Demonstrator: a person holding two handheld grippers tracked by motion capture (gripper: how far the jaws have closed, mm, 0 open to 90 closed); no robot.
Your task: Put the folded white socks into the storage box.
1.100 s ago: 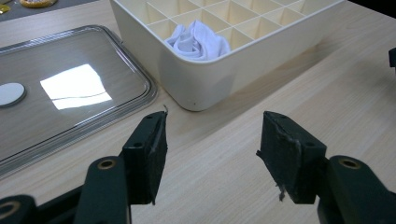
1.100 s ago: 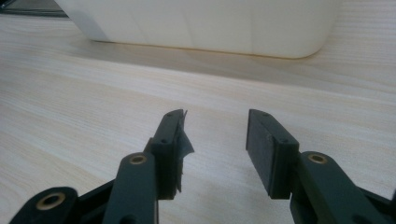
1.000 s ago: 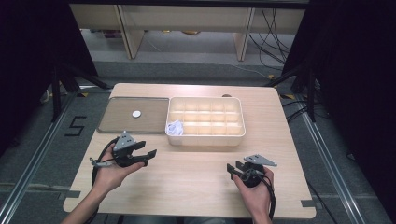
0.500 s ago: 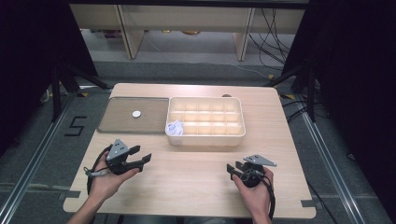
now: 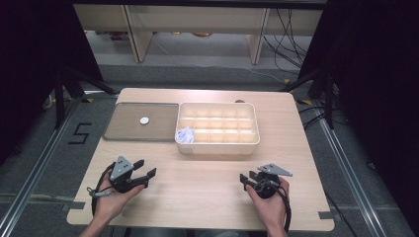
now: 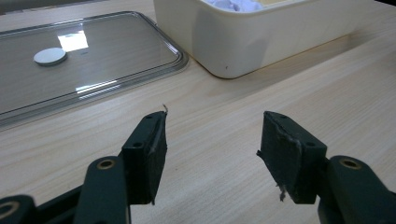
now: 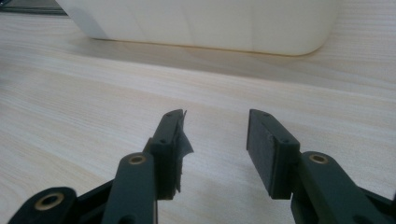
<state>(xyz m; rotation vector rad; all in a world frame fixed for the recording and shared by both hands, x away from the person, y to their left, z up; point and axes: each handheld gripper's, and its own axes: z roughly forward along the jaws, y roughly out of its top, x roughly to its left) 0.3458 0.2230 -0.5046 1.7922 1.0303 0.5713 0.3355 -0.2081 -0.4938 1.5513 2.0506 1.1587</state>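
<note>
The counter carries everything here, and both hand-held grippers sit low over its near edge with bare wood in front of them.

Ahead of both lies the cream box, divided into many small compartments. From the left hand-held gripper it stands forward and off to the right; from the right hand-held gripper it stands forward and a little to the left. In the right gripper view its pale wall runs across the far side, well apart from the jaws.

Forward of the left hand-held gripper, touching or just beside the box's left wall, lies the flat clear lid, with a small white disc resting near its middle.

In the box's near-left corner compartment, the one closest to the left hand-held gripper, sits a crumpled white wad, perhaps paper or plastic; its top peeks over the rim in the left gripper view.

Both hand-held grippers stand with jaws spread and nothing between them.

The work looks to be at a pause between steps, hands parked clear of the box. A likely next move is for the left hand-held gripper to travel forward and right, then either descend into that corner compartment without catching its dividers, or slide under the lid's thin rim to lift it.
</note>
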